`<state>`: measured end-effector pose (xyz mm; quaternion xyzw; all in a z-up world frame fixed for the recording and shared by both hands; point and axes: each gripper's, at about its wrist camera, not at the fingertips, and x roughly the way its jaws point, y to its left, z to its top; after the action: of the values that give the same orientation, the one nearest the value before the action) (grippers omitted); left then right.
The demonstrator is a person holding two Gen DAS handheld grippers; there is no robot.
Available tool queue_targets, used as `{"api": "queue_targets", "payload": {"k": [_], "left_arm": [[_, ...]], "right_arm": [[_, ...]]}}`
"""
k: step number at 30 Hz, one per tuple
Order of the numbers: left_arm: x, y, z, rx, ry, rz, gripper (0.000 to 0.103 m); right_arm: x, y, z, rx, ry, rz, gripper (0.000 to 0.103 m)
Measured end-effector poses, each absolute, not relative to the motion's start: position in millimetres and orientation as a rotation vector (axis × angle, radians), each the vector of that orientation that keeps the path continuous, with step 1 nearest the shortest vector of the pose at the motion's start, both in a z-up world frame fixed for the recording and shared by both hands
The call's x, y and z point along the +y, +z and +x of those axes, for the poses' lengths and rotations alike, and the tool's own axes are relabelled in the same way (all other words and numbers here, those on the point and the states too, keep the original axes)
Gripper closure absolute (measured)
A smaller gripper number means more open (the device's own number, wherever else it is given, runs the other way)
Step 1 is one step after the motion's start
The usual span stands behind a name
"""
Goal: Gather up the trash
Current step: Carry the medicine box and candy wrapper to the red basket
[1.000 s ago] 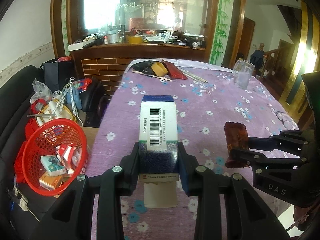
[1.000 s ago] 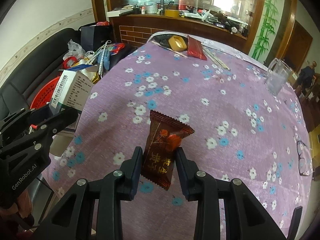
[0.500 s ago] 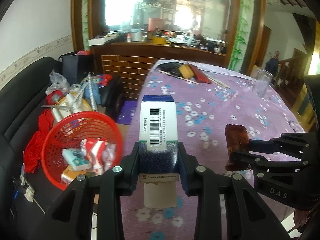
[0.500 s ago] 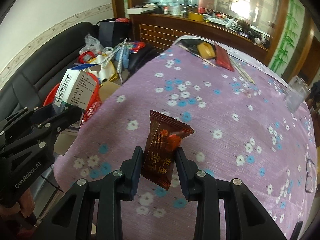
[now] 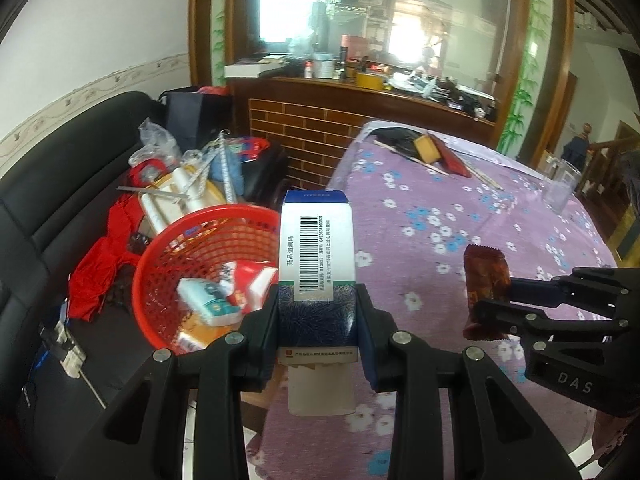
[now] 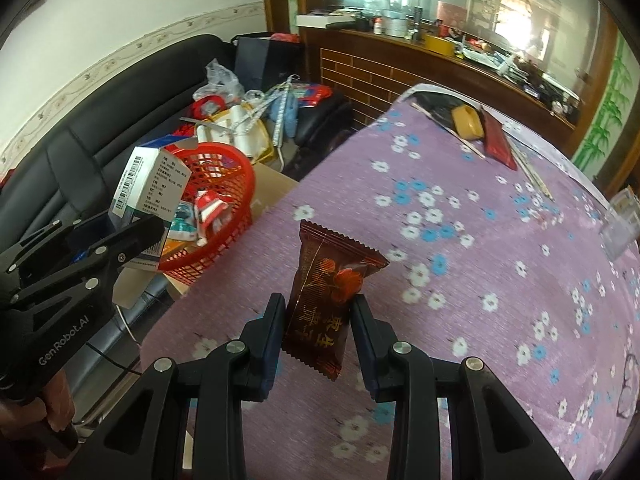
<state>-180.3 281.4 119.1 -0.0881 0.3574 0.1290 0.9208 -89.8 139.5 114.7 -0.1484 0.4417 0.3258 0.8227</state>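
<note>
The medicine box (image 5: 317, 276), clamped upright in the left gripper (image 5: 318, 332), hangs at the near rim of the red basket (image 5: 160, 252). The right gripper (image 6: 318, 336) pinches a brown snack wrapper (image 6: 326, 296) well right of that basket, above the tablecloth (image 6: 480, 240). Letting go early would likely drop either piece outside the rim.

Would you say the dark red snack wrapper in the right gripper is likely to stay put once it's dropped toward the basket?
Probably light and thin: the snack wrapper stands up from the right gripper by its crimped ends alone. It may flutter or catch on the red basket rim. Its glossy film looks slippery.
</note>
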Motion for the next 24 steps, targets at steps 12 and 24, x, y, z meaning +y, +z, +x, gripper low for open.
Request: {"api": "queue_targets", "payload": {"k": [12, 24], "left_arm": [[323, 108, -187, 0.758, 0.351, -0.229, 0.070], [363, 101, -184, 0.769, 0.415, -0.271, 0.070]], "right_arm": [[190, 118, -85, 0.955, 0.810, -0.307, 0.066], [247, 127, -60, 0.959, 0.907, -0.299, 0.066]]}}
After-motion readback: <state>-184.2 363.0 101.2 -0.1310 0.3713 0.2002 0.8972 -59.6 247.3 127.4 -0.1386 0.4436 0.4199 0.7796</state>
